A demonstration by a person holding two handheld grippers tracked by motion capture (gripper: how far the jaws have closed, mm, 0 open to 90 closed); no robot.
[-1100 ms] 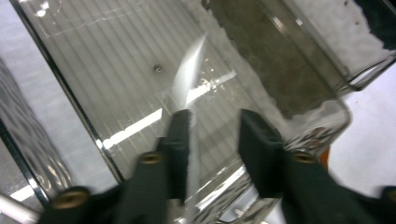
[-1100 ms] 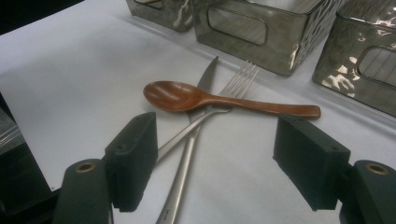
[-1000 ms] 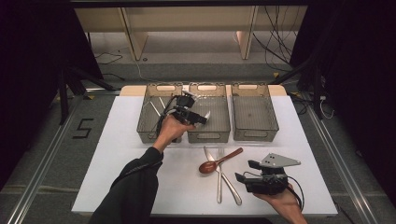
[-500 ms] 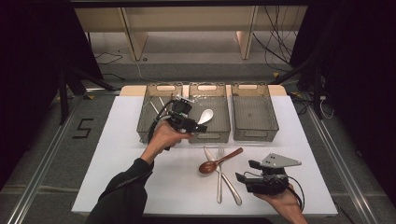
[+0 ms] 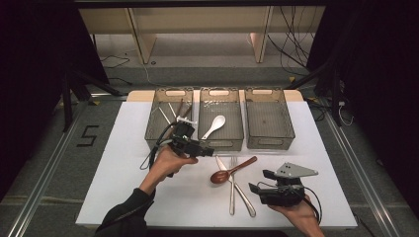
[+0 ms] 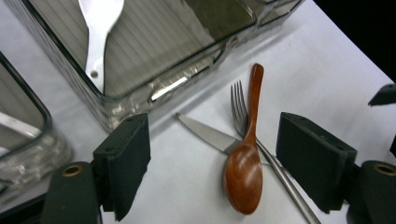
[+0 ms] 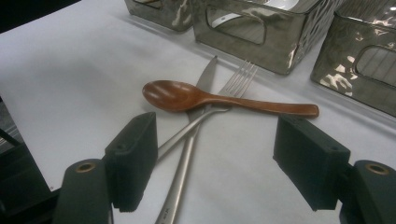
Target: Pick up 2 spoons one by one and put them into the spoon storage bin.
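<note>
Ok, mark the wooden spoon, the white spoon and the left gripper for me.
wooden spoon (image 6: pixel 243 179), left gripper view, on its bowl.
white spoon (image 5: pixel 218 121), high view, on its bowl, in the middle bin.
left gripper (image 6: pixel 212 158), left gripper view, midway between its open jaws.

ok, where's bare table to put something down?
Free: the left strip of the table, beside the left bin, and the right edge beside the right bin. That bin looks empty too. Crowded: the front centre, where the wooden spoon lies across the fork and knife, between both claws.
</note>
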